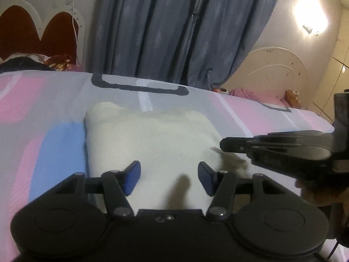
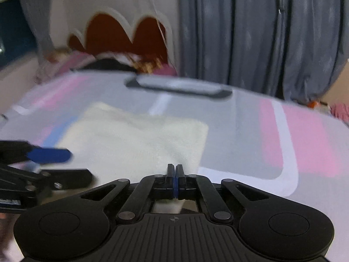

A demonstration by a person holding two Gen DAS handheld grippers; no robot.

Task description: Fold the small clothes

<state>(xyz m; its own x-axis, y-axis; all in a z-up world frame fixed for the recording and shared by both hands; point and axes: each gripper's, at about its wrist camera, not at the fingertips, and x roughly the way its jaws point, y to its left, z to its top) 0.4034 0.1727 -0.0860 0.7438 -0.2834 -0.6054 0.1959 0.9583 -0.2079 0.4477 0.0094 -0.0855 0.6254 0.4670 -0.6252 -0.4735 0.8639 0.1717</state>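
Cream cloth (image 1: 150, 139) folded flat, bedsheet (image 1: 43, 100)

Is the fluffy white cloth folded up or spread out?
Folded. The fluffy cream-white cloth lies as a compact, thick rectangle on the pink-and-grey patterned bedsheet.

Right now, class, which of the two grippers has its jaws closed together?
The right gripper: its jaws meet with no gap, above the near edge of the white cloth. The left gripper has its jaws apart, nothing between them.

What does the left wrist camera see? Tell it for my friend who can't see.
A folded white cloth lies on a pink, blue and grey bedsheet. The left gripper is open above it; the right gripper is beside it.
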